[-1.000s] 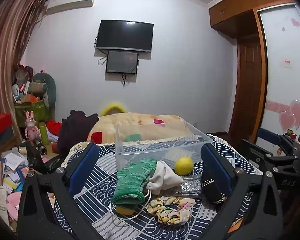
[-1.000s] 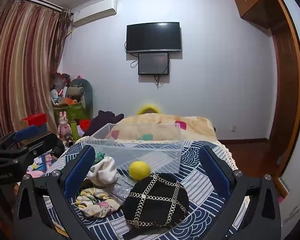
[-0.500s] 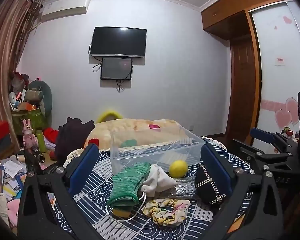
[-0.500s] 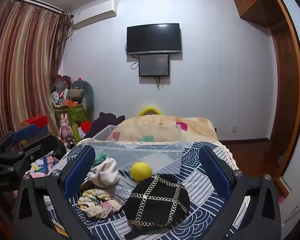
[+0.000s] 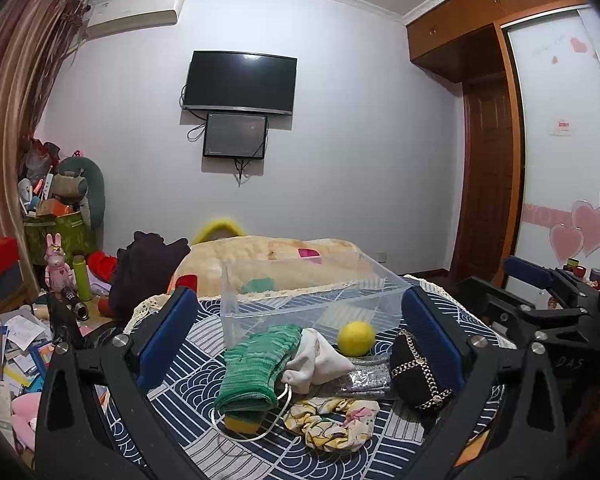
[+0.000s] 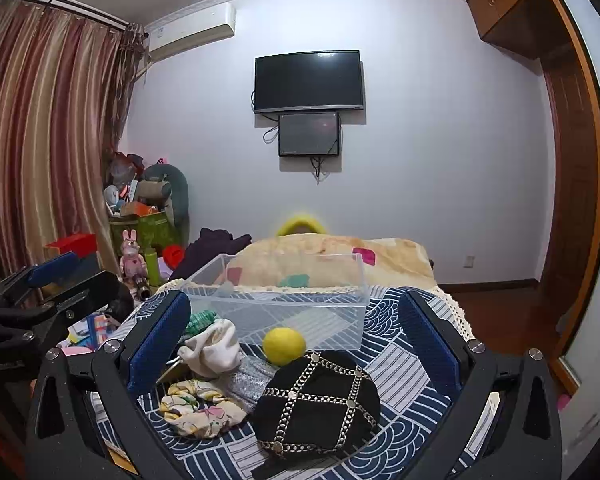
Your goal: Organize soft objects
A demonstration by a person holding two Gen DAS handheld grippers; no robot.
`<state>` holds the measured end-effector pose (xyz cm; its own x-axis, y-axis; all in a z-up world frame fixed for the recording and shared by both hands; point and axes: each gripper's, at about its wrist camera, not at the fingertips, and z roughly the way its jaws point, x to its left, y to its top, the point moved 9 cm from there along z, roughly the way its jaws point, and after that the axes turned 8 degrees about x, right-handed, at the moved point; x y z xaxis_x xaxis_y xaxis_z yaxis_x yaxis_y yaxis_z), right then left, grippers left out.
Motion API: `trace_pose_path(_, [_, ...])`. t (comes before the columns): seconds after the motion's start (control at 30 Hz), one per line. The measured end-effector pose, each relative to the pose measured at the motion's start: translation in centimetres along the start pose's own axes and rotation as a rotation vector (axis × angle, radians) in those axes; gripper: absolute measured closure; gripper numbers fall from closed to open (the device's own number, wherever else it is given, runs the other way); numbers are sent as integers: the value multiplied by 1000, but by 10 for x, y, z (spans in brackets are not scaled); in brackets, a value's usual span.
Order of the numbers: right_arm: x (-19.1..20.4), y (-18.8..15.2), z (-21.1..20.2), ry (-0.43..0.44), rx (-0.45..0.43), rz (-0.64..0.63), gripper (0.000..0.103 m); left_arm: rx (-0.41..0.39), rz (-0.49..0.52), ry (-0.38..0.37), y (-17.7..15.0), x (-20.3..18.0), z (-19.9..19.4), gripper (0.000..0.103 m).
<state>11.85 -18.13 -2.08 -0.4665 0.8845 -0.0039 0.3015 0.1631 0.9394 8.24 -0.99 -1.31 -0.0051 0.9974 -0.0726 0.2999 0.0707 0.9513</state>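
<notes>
A clear plastic bin stands empty on a blue patterned table. In front of it lie a green knit glove, a white cloth pouch, a yellow ball, a silver glitter piece, a floral scrunchie, a black chain-trimmed hat and a yellow sponge. My left gripper is open and empty, above the pile. My right gripper is open and empty, over the hat.
A bed with a beige quilt lies behind the table. Clutter, toys and boxes fill the floor at the left. A wardrobe and door stand at the right. Each gripper shows at the edge of the other's view.
Both grippers have tilted up and drawn back slightly; the objects sit a little lower in both views. Nothing was grasped or moved.
</notes>
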Motion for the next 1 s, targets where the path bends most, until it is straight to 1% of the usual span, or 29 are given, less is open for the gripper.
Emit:
trace_pose_path(0.23, [-3,0,-2,6,-4,15,0,1,-11,-1,-1,2,-2,0])
trace_pose_path(1.0, [-1,0,-2,6,-4,2,0,5,-16,0,-1,3,-3,0])
